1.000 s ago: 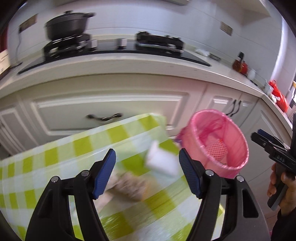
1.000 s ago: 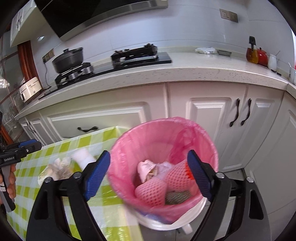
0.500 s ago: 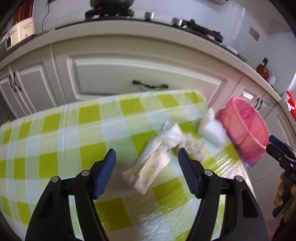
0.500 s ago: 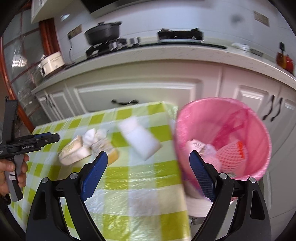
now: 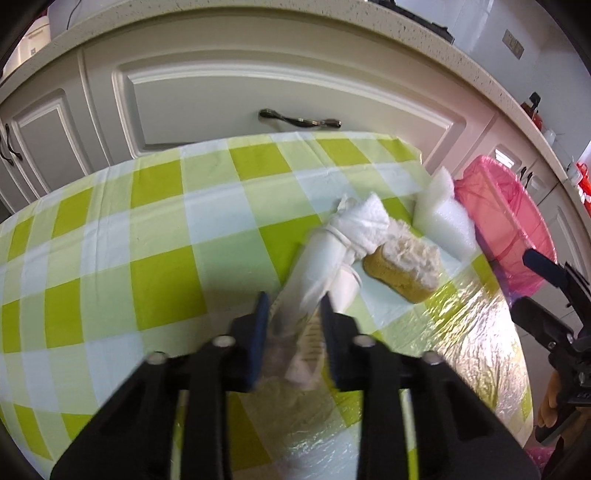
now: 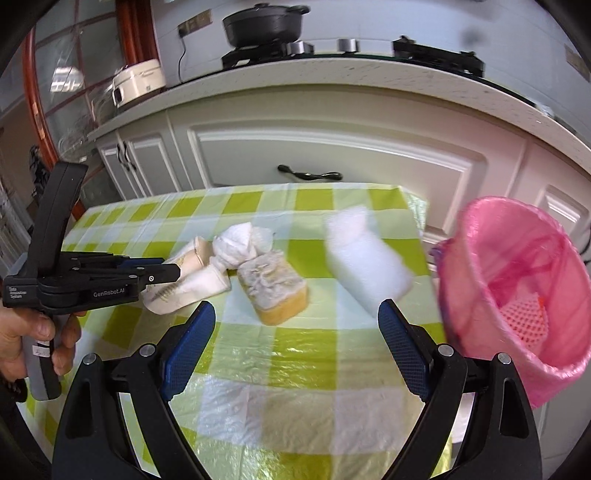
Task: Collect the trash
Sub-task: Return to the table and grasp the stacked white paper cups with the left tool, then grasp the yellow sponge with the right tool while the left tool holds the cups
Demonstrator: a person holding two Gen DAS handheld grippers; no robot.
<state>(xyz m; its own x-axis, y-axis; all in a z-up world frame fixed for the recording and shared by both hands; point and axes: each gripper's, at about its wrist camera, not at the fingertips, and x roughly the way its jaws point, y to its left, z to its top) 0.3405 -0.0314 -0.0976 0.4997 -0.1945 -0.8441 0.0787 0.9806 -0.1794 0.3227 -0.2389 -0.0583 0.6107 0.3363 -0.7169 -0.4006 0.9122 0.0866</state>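
Observation:
On the green-check table (image 5: 110, 258) lies a heap of trash: a long white wrapper (image 5: 317, 266), a crumpled tissue (image 5: 365, 221), a yellow sponge (image 5: 406, 269) and a white foam block (image 5: 443, 218). My left gripper (image 5: 294, 314) points steeply down, its jaws closing with the near end of the wrapper pinched between the blue pads. The right wrist view shows that gripper (image 6: 168, 271) from the side on the wrapper (image 6: 184, 288). My right gripper (image 6: 295, 332) is open over the table's near side, short of the sponge (image 6: 275, 291) and the foam block (image 6: 365, 258), with nothing between its fingers.
A pink-lined bin (image 6: 517, 280) stands off the table's right edge, with red netting inside. Behind the table run white cabinets with a drawer handle (image 6: 310, 173) and a worktop bearing a black pot (image 6: 262, 22) and a rice cooker (image 6: 136, 81).
My left gripper came down onto the white wrapper and its jaws drew together around it. My right gripper swung left from above the bin to over the table.

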